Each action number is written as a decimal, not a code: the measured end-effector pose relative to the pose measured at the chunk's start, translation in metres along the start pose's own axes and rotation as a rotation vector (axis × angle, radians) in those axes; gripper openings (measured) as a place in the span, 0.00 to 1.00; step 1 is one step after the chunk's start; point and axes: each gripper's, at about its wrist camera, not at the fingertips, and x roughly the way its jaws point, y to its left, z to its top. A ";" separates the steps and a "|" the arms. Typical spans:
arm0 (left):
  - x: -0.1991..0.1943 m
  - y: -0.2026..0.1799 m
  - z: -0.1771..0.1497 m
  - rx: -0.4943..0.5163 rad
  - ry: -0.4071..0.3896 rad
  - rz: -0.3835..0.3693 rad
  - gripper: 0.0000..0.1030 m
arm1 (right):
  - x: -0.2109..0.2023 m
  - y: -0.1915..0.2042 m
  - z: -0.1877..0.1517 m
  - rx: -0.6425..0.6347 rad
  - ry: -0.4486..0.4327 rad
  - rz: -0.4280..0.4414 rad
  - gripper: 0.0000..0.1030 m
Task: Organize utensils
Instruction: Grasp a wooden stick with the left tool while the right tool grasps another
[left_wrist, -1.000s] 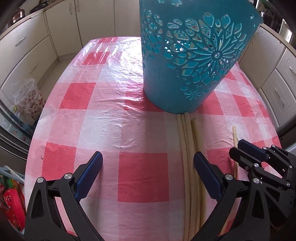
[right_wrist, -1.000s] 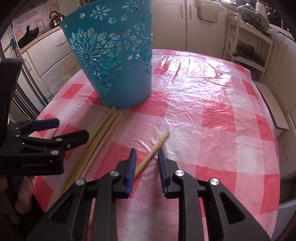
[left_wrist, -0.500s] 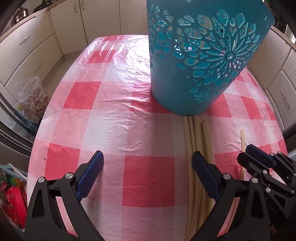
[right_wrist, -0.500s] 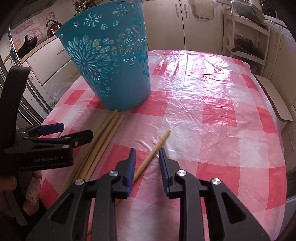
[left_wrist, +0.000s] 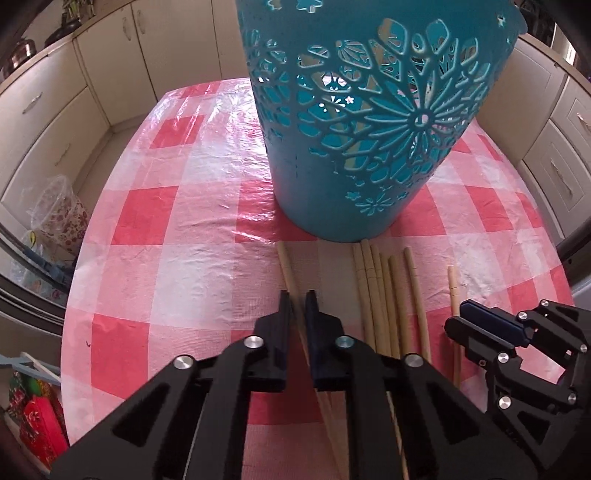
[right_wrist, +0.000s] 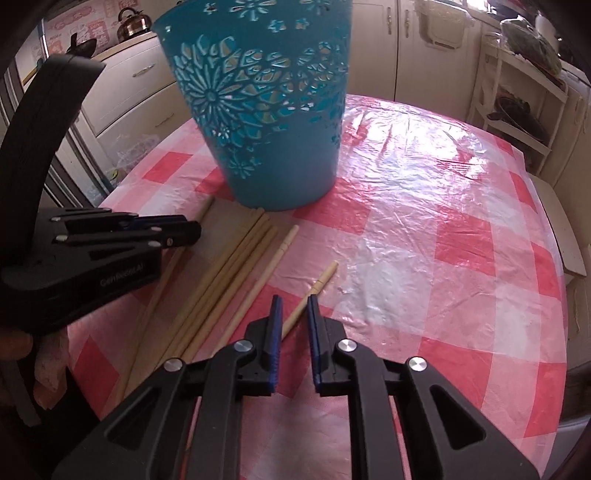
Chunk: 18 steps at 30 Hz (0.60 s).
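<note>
Tilting both handheld tools steeply down at the table, we keep them side by side, the left one near the table's left edge and the right one just beside it.

Our left black two-finger gripper (left_wrist: 297, 306) is clenched on a single pale wooden chopstick (left_wrist: 286, 266), which runs between the blue-padded fingers and lies apart from the rest, its far end stopping just short of the basket. From the right wrist view this left gripper (right_wrist: 184, 229) shows side on, with a bit of the hand that holds it at the picture's left edge.

Our right black two-finger gripper (right_wrist: 294, 314) is closing. Another lone pale wooden chopstick (right_wrist: 320, 281) passes up between its blue pads, but a gap still shows on each side, so it is not yet pinched. In the left wrist view the right gripper (left_wrist: 480, 321) sits over that same stick.

Between the two grippers lies a loose bundle of pale wooden chopsticks (left_wrist: 380, 291), roughly parallel, flat on the cloth, with one more stick lying a little to its right. Their far tips reach the foot of the basket.

Beyond them stands the tall teal plastic basket with cut-out flower patterns (left_wrist: 369, 122), upright on the red-and-white checked plastic tablecloth (left_wrist: 177, 258). Whether anything is inside it, we cannot tell.

Farther off, cream kitchen cabinets (left_wrist: 110, 62) ring the table.
</note>
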 end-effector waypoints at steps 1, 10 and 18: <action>-0.001 0.002 -0.001 -0.005 0.005 -0.008 0.07 | -0.001 -0.004 0.000 0.016 0.007 -0.002 0.13; -0.019 0.015 -0.009 -0.033 -0.029 -0.126 0.05 | -0.001 -0.004 0.001 0.037 0.045 -0.019 0.10; -0.137 0.048 -0.015 -0.072 -0.373 -0.266 0.05 | -0.009 -0.017 -0.009 0.095 0.032 0.000 0.08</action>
